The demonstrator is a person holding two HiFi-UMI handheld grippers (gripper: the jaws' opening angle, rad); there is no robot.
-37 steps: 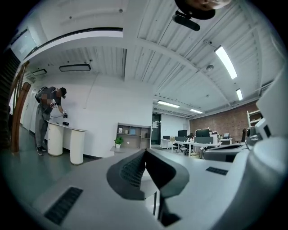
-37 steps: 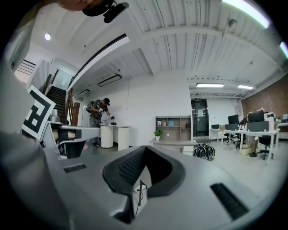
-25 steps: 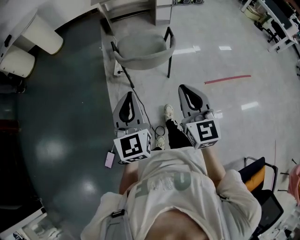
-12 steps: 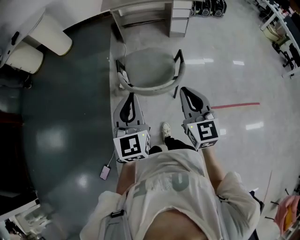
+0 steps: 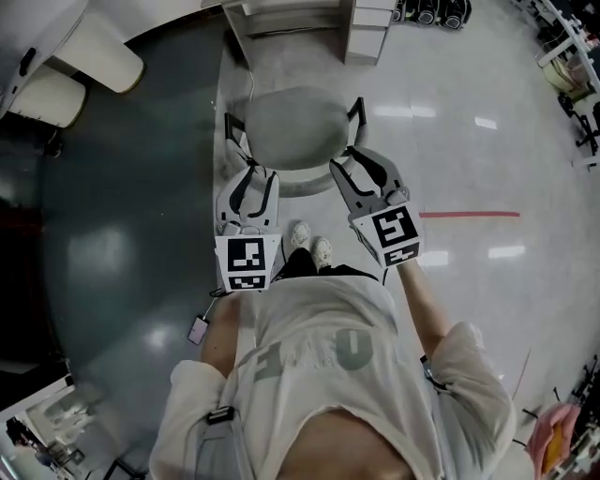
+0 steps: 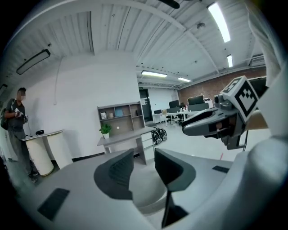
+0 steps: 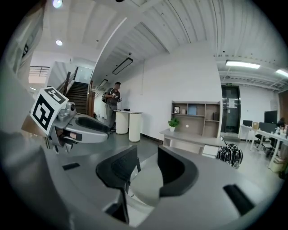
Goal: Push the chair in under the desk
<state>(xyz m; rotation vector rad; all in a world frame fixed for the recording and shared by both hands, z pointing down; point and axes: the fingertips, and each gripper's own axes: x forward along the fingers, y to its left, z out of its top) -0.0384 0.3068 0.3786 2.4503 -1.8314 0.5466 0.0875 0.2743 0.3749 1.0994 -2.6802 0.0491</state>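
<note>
Jaws of left gripper (image 5: 253,180) at 11 o'clock opening, backrest rim in the gap, unpinched. Chair (image 5: 291,131) at 12, facing desk (image 5: 281,11) beyond, seat not yet under. Right gripper (image 5: 351,167) at 1: jaws likewise opening, rim showing between, no pinch. Risk: uneven shove swings chair, leg snags drawer unit (image 5: 367,37); loose jaws could skid off rounded backrest.

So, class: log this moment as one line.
chair: before desk, not under | left hand-held gripper: jaws opening, chair between | right hand-held gripper: same
</note>
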